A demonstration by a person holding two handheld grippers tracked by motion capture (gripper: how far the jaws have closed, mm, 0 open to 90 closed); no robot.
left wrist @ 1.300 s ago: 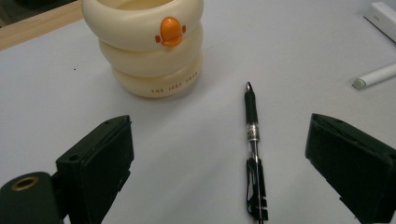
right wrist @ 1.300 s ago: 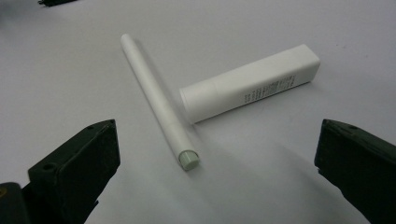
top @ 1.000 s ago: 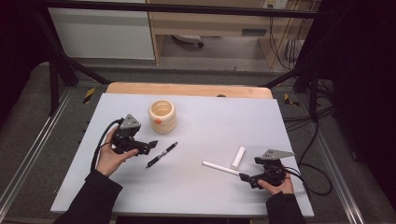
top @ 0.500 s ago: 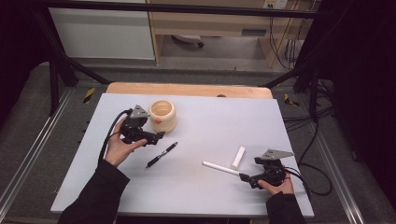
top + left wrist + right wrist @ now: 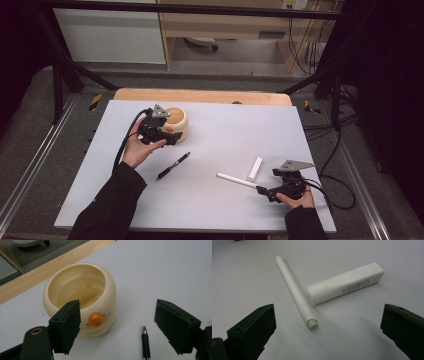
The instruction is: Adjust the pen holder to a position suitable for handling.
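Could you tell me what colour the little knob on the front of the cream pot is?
Orange. The knob shows best in the left gripper view.

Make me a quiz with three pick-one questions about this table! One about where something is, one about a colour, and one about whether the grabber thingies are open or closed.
1. Where does the black pen lie?
A. inside the pot
B. on the table between the two grippers
C. on the floor

2. What colour is the knob on the cream pot?
A. orange
B. blue
C. green

3. How do the jaws of the right gripper stand?
A. shut on the white stick
B. shut on the white tube
C. open, holding nothing

Answers:
1. B, the high view shows it flat on the white table.
2. A, the left gripper view shows it orange.
3. C, the white stick and white tube lie free beyond the spread jaws.
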